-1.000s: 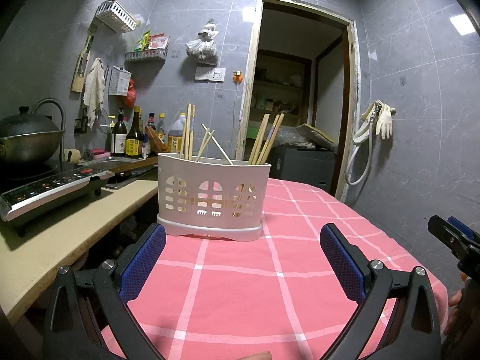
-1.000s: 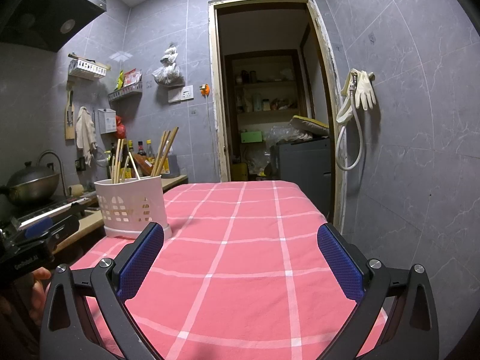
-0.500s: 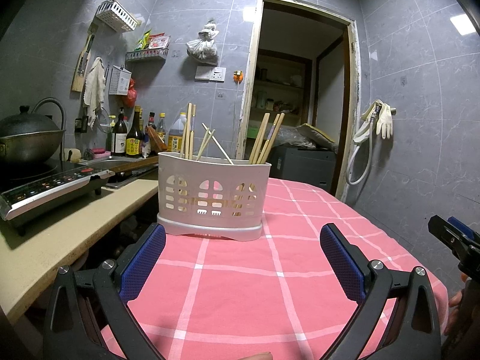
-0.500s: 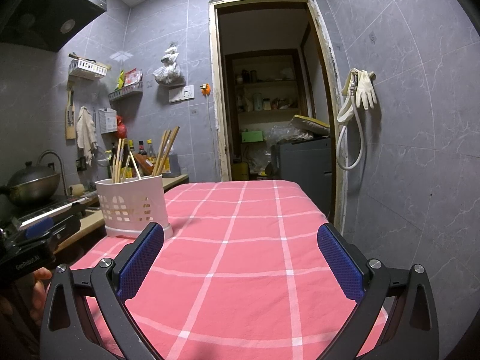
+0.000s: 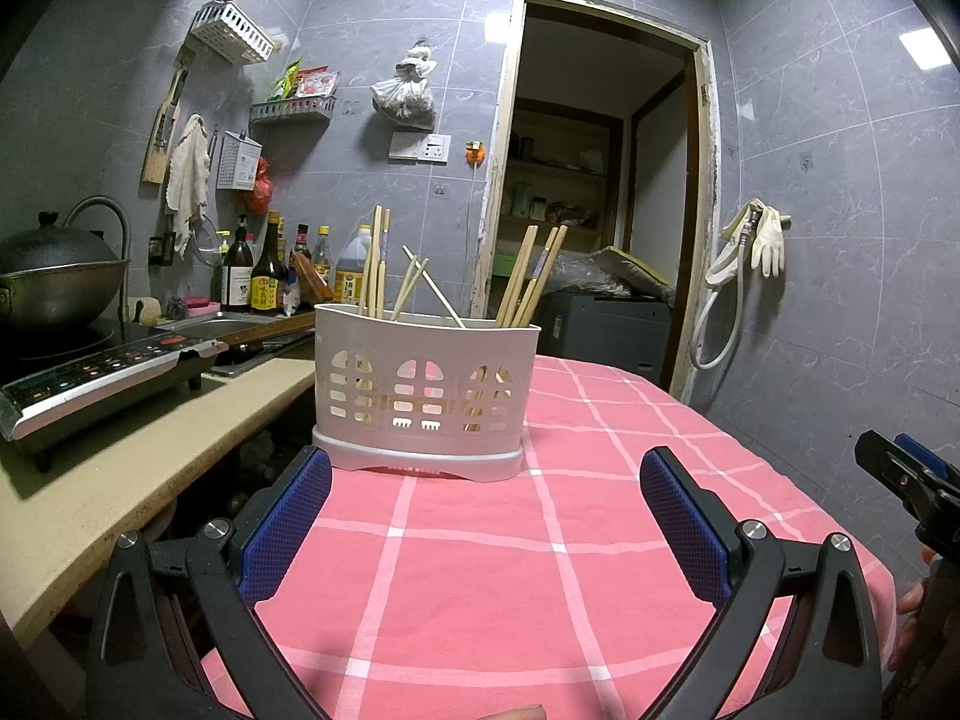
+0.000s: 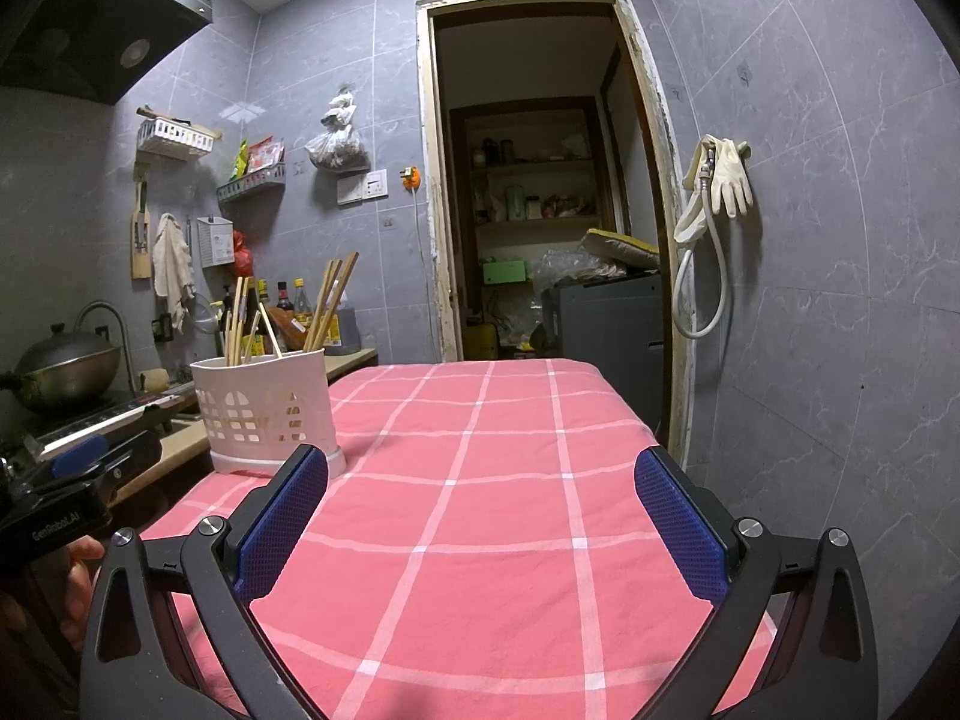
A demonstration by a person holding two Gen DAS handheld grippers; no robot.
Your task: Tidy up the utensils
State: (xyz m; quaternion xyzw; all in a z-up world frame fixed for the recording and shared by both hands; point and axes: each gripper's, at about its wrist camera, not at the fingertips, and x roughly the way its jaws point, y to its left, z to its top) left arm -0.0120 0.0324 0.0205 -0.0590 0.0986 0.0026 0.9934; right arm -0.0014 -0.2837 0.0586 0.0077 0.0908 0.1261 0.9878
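Note:
A white slotted utensil holder stands on the pink checked tablecloth, with several wooden chopsticks upright in its compartments. My left gripper is open and empty, a little in front of the holder. My right gripper is open and empty over the cloth; the holder is to its left with chopsticks in it. The right gripper also shows at the right edge of the left wrist view.
A beige counter runs along the table's left side with an induction cooker, a wok and sauce bottles. An open doorway lies beyond the table. A grey tiled wall is to the right.

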